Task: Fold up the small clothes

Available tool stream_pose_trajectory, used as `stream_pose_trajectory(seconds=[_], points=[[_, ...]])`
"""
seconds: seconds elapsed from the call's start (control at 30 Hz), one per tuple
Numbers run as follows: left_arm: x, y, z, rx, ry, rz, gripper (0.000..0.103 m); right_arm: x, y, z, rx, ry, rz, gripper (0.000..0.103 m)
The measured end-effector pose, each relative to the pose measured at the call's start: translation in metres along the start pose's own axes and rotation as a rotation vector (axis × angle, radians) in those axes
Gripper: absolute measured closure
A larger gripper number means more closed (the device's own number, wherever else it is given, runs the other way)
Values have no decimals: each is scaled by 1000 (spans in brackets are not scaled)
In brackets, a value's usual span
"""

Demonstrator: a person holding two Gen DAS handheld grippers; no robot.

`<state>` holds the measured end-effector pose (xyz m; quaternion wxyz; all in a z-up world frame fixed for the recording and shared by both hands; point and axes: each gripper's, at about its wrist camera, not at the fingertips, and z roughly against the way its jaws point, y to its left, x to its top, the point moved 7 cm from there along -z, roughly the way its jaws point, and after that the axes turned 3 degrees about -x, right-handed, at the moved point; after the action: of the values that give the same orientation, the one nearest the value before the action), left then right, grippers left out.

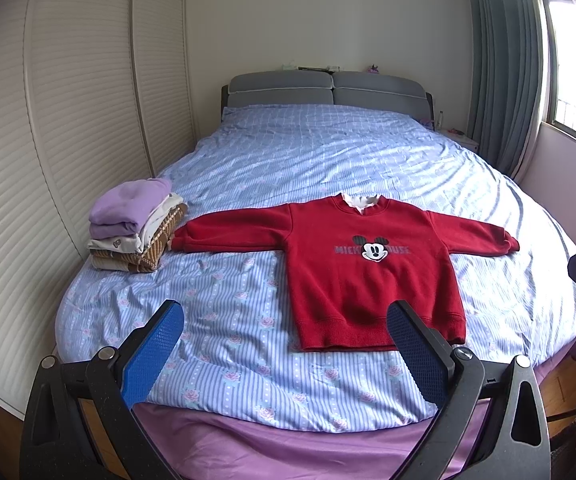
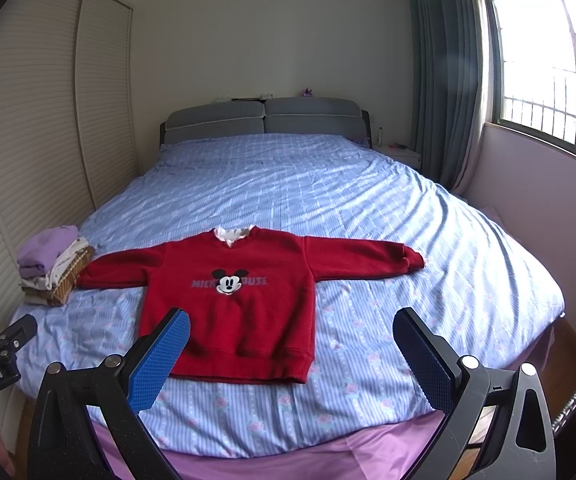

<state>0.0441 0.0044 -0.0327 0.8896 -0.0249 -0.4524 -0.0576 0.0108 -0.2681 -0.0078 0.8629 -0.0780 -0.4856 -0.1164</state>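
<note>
A small red Mickey Mouse sweatshirt (image 1: 367, 264) lies flat, face up, sleeves spread, near the foot of the bed; it also shows in the right wrist view (image 2: 240, 304). A white collar (image 1: 361, 201) shows at its neck. My left gripper (image 1: 284, 352) is open and empty, held above the bed's foot edge, short of the hem. My right gripper (image 2: 291, 356) is open and empty, also in front of the hem. A stack of folded clothes (image 1: 136, 226) sits left of the left sleeve cuff, also seen in the right wrist view (image 2: 54, 264).
The bed has a blue striped floral cover (image 1: 327, 152) over a purple sheet (image 1: 288, 448). Louvred wardrobe doors (image 1: 48, 140) stand close on the left. A grey headboard (image 1: 327, 90), a nightstand (image 1: 463, 142), curtains (image 1: 499, 60) and a window (image 2: 547, 68) are at the far right.
</note>
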Motion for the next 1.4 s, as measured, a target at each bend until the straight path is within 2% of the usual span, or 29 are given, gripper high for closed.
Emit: stream_pose_trajectory(seconds=[0.33, 0.7, 1.1, 1.4], points=[[2, -2, -3, 5, -5, -1, 0, -2, 6, -5, 11, -6, 0, 1], [18, -19, -42, 1, -16, -28, 0, 4, -10, -43, -21, 6, -45, 1], [66, -57, -124, -18, -60, -31, 0, 23, -53, -127, -76, 53, -126, 1], [78, -100, -226, -55, -34, -37, 0, 25, -87, -217, -154, 88, -171, 1]])
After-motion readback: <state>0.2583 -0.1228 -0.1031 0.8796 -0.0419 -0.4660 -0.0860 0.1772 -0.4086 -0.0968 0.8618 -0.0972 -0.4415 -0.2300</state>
